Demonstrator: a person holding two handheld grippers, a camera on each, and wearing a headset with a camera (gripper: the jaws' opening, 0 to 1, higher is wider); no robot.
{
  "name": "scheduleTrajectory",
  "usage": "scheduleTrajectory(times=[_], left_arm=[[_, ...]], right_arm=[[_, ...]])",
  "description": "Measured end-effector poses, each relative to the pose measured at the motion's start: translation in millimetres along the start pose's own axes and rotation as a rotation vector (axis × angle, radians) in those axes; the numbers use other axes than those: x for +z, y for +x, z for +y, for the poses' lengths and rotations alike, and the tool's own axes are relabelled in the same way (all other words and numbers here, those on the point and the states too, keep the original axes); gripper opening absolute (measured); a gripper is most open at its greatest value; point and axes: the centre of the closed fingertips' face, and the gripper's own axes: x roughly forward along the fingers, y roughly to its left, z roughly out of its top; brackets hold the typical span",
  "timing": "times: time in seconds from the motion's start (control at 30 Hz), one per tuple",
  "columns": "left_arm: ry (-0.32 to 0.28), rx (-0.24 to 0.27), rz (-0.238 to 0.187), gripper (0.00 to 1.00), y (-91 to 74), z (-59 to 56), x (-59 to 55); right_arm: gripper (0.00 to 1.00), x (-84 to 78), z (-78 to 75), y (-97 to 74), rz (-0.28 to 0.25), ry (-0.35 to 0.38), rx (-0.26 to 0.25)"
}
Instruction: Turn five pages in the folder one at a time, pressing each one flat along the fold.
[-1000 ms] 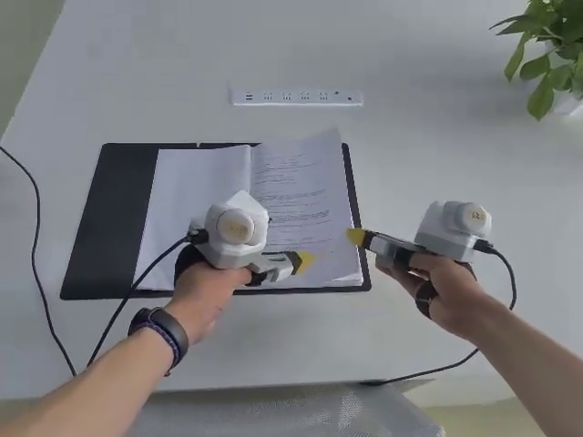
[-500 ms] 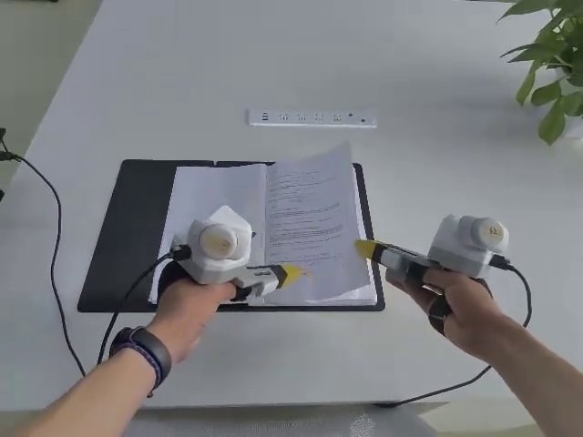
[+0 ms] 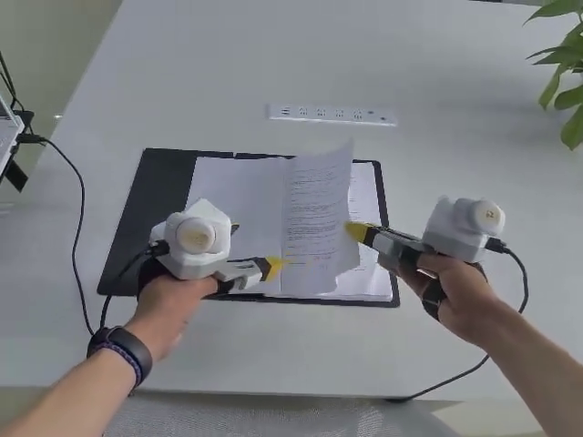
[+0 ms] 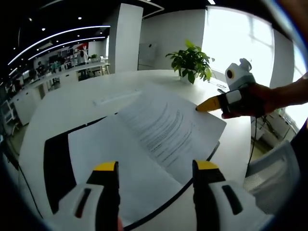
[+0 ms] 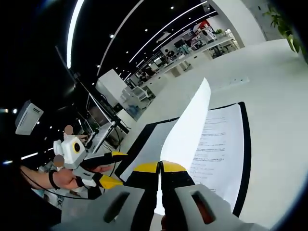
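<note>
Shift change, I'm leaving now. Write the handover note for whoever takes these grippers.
Right gripper: shut on the edge of the lifted page, raised over the fold.
Left gripper: open, empty, hovering over the near edge of the folder.
Done: folder lies open on the table; turned-page count cannot be told.
Left: lay this page leftward, press it along the fold, continue.

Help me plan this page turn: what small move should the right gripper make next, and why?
Probably sweep the right gripper leftward over the fold, laying the page onto the left stack. Its jaws are shut on the page's edge, the sheet stands lifted mid-turn, and the left gripper hovers open near the bottom edge of the folder, ready to press.
</note>
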Motion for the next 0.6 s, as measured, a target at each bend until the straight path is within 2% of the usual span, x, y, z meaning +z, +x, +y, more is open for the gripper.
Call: scheduleTrajectory(times=[0.17,0.37,0.47,0.53,0.6], left_arm=[[0.007,0.015,0.003,0.61,-11.7,10.5,-5.5],[0.002,0.039,-0.005,0.63,-33.6,25.1,-9.6],[-0.001,0.052,-0.006,0.63,-43.5,30.0,-11.2],[-0.007,0.062,-0.011,0.63,-48.4,38.3,-11.3],[-0.013,0.069,-0.013,0.63,-53.8,40.0,-12.3]], right_arm=[[0.00,3.0,18.8,15.4,0.007,-0.022,0.039],[0.00,6.0,38.4,31.1,0.018,-0.046,0.077],[0.00,9.1,45.5,37.4,0.016,-0.051,0.091],[0.00,8.1,48.3,43.1,0.021,-0.056,0.097],[0.00,5.7,50.4,48.3,0.030,-0.056,0.103]])
